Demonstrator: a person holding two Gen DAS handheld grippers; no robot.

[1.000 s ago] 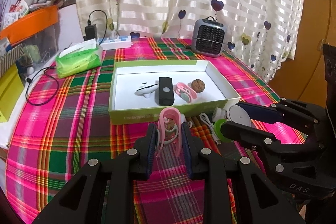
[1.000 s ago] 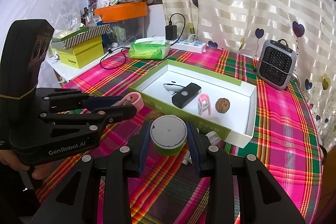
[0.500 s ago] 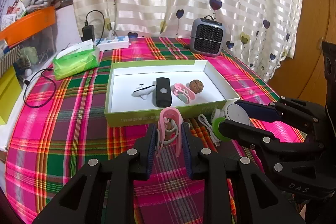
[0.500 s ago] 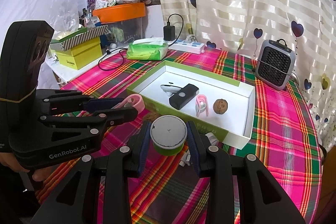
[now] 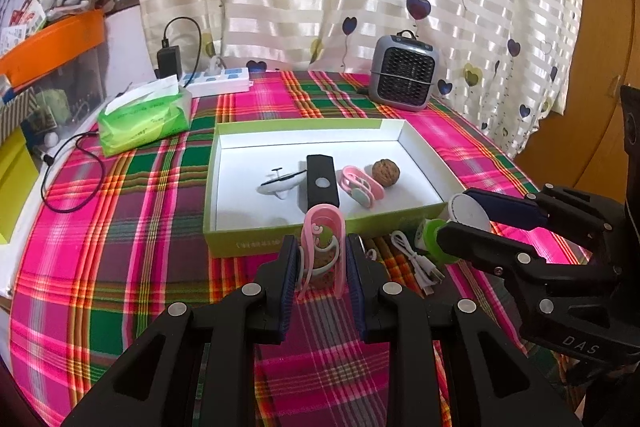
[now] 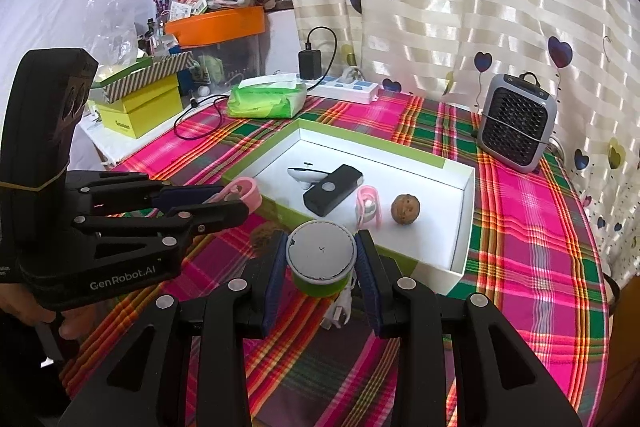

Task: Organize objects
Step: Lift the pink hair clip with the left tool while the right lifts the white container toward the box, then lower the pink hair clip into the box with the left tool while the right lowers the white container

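Pink clip (image 5: pixel 322 247) pinched upright in the downward-tilted left tool (image 5: pixel 322 265).

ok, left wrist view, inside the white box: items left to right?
White toy plane → black rectangular device → pink clip → walnut.

Black grippers, blue-padded fingers (image 5: pixel 289 269), silver screws, possibly "GenRobot.AI" lettering

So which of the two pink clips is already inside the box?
The pink clip lying between the black device and the walnut. The other clip is held in the left gripper, outside the box.
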